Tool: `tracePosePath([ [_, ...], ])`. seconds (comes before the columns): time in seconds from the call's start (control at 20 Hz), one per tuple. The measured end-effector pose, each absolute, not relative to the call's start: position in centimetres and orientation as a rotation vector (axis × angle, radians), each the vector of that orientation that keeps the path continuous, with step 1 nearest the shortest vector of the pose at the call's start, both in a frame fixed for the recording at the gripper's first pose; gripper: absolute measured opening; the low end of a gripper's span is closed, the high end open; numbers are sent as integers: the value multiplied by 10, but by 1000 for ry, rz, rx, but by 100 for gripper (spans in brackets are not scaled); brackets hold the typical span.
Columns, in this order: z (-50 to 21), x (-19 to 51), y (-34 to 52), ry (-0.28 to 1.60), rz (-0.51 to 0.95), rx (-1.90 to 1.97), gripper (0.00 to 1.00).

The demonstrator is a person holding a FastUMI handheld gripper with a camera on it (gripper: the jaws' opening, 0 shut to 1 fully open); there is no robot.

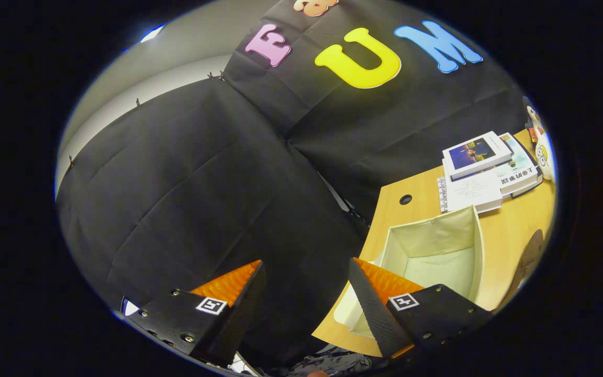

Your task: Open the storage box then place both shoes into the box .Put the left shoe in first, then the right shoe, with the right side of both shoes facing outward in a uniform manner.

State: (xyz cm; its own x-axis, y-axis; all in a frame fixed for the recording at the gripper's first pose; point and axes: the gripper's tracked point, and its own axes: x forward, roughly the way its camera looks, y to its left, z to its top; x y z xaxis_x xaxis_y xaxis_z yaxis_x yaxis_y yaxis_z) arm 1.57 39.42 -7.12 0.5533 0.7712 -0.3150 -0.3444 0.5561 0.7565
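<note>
while our gripper hangs wide open, holding nothing, the box on the desk lies open and bare; next we likely fetch the left shoe.

1. The storage box is cream-white fabric, inside and out, plain with no pattern.
2. The counter is light orange-tan wood grain, with 1 small dark round hole.
3. The stacked books are mostly white; the top cover bears a dark blue picture.
4. The booth wall is plain black cloth.
5. A figurine is white with red and yellow touches.
</note>
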Motion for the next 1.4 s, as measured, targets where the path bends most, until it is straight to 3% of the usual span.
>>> tracePosePath([
  [0.7, -115, 32, 247, 686, 501, 527, 97],
  [1.4, -210, 8, 134, 808, 310, 396, 97],
])
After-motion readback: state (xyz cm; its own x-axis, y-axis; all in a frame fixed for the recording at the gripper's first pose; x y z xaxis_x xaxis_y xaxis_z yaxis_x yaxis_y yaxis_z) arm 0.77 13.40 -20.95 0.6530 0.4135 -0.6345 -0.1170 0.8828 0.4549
